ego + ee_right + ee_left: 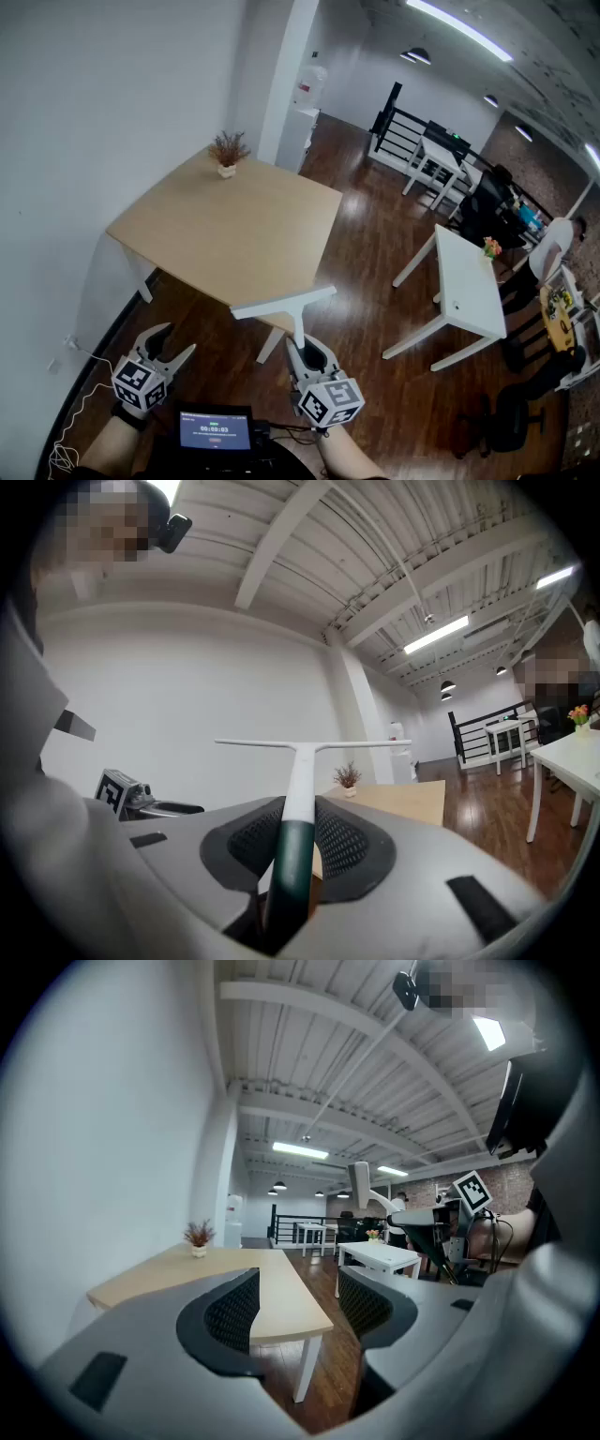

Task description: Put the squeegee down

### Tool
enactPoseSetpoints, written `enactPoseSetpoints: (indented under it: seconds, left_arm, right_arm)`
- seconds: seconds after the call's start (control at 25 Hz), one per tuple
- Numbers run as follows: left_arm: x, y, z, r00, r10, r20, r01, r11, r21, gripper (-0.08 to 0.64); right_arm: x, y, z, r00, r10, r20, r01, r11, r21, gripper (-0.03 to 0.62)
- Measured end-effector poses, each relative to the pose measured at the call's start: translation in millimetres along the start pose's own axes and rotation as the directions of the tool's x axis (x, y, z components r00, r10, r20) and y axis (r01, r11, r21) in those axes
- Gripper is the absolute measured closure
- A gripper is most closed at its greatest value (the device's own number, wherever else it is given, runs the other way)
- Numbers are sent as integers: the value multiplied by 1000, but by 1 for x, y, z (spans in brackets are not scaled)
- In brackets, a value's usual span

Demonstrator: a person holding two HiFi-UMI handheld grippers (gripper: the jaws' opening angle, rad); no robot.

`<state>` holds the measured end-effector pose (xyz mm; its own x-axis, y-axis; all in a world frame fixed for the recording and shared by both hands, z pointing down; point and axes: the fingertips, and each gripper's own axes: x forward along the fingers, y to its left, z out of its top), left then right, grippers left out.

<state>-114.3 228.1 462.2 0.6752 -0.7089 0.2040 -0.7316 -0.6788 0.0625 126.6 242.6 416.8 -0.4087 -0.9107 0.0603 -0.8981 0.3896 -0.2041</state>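
Observation:
A white T-shaped squeegee (283, 307) with a dark green handle stands up out of my right gripper (307, 358), which is shut on the handle. In the right gripper view the squeegee (302, 761) rises between the jaws, its blade level above them. The blade hangs over the near edge of the light wooden table (225, 230). My left gripper (167, 352) is open and empty, low at the left, short of the table. In the left gripper view the left gripper (298, 1305) points along the wooden table (272, 1293).
A small potted plant (228, 151) stands at the wooden table's far corner by the white wall. A white table (469, 291) is to the right, with chairs and a seated person (555, 246) beyond. A small screen (216, 430) sits below, between my arms. Cables (80, 398) lie on the floor at the left.

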Motion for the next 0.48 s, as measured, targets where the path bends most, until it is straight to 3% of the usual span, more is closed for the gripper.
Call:
enactPoseSetpoints:
  seconds: [0.48]
  left_arm:
    - [35,17,-5,1000,12,-6,-12,1000,-10,290]
  right_arm:
    - [29,-28,-7,1000,5,-25,-5,1000,20,483]
